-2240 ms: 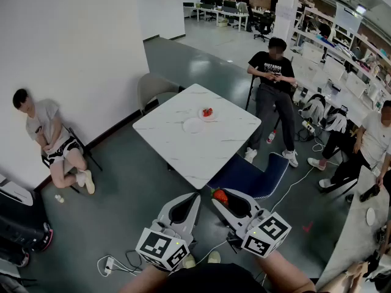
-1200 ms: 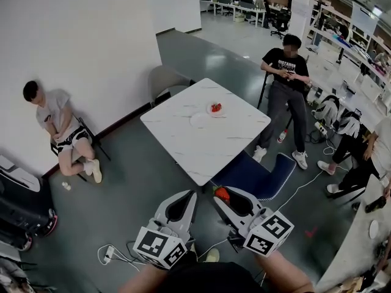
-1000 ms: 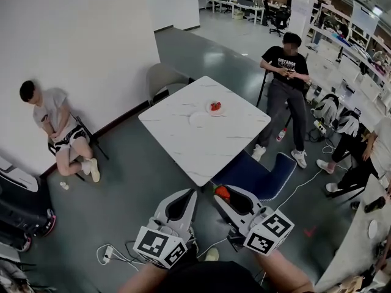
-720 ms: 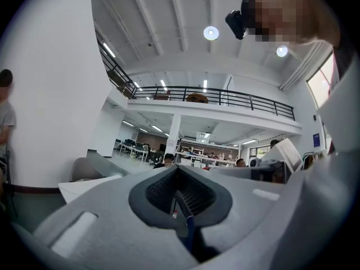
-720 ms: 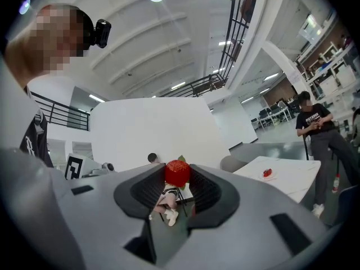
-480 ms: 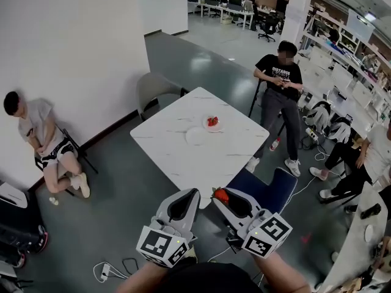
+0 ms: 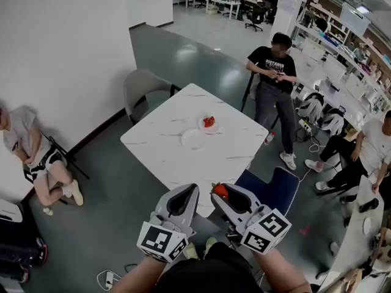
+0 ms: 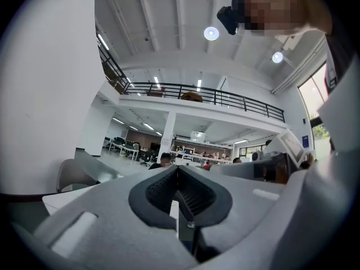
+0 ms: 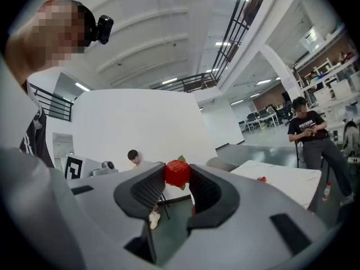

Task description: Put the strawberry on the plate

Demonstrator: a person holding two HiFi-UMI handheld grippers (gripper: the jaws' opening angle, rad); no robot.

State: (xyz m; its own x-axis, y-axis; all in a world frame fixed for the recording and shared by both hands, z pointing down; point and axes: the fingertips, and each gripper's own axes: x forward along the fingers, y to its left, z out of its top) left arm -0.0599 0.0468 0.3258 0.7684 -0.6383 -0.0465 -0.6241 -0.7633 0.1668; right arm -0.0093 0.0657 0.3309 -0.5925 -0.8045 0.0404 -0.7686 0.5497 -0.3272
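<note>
A red strawberry point(image 9: 177, 172) with a green leaf is pinched between the tips of my right gripper point(image 7: 220, 192), shut on it and held low in the head view, short of the table's near corner. In the head view the strawberry point(image 7: 220, 191) shows at that gripper's tip. My left gripper point(image 7: 190, 190) is beside it, jaws together with nothing in them point(image 8: 177, 170). On the white table point(image 7: 165, 154) ahead lies an empty white plate point(image 7: 193, 139). Just beyond it a second plate point(image 7: 208, 126) holds more strawberries point(image 7: 209, 121).
A blue chair point(image 7: 272, 189) stands at the table's near right corner and a grey chair point(image 7: 143, 87) at its far left. One person in black point(image 7: 273, 78) sits past the table, another point(image 7: 27, 148) against the left wall. Cables point(image 7: 110, 278) lie on the floor.
The view has drawn nearer to the table, which now sits larger and closer to both grippers. Both grippers keep their pose and the strawberry stays gripped.
</note>
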